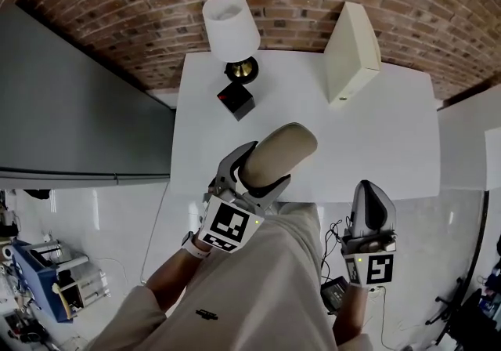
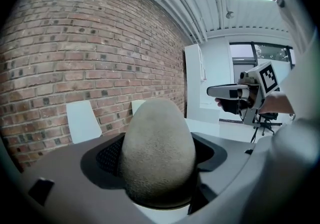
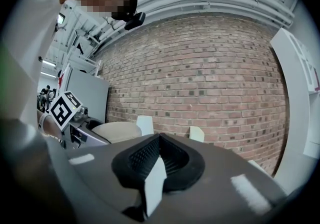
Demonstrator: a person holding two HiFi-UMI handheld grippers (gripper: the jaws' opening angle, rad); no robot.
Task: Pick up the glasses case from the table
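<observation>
The beige, pebbled, oval glasses case (image 1: 282, 152) sits clamped between the jaws of the left gripper (image 1: 252, 175). It appears lifted clear of the white table (image 1: 376, 146), jutting forward. To finish the lift well, I'd judge a steady squeeze and a level rise best, since the rounded shell could slip. The right gripper (image 1: 369, 189) is closed and empty. There are two grippers, one case, one white-shaded lamp (image 1: 231, 27), one black cube (image 1: 236, 99) and one white box (image 1: 351, 52).

A person wears a pale beige top (image 1: 258, 294) with a small dark mark (image 1: 206, 314) and a white wristband (image 1: 194, 246). The left gripper (image 1: 262, 168) and right gripper (image 1: 369, 186) have smooth grey shells, black ribbed pads (image 3: 142, 160) and marker cubes (image 1: 228, 226) printed with black-and-white squares, each with a small green light (image 1: 256, 222).
</observation>
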